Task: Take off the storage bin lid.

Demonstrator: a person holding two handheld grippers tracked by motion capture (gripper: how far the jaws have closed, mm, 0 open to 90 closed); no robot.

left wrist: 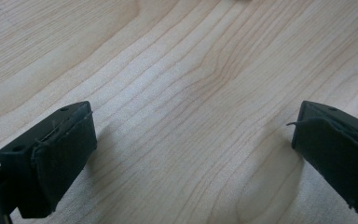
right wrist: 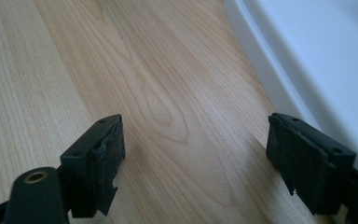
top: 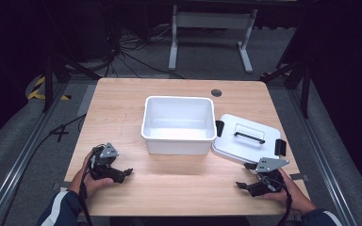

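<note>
An empty white plastic bin (top: 179, 123) stands in the middle of the wooden table (top: 122, 101). Its white lid (top: 245, 139), with a black handle and black side clips, lies flat just right of the bin; a strip of the lid (right wrist: 317, 60) also crosses the upper right of the right gripper view. My left gripper (top: 122, 173) rests low over the table near the front left, jaws wide apart over bare wood (left wrist: 191, 116). My right gripper (top: 246, 184) sits near the front right, just in front of the lid, open too, with nothing between its fingers (right wrist: 105, 154).
Beyond the far edge of the table stand a white frame on legs (top: 209, 28) and loose cables on the floor (top: 122, 52). A round cable hole (top: 216, 92) marks the table's far side. Metal rails run along both sides of the table.
</note>
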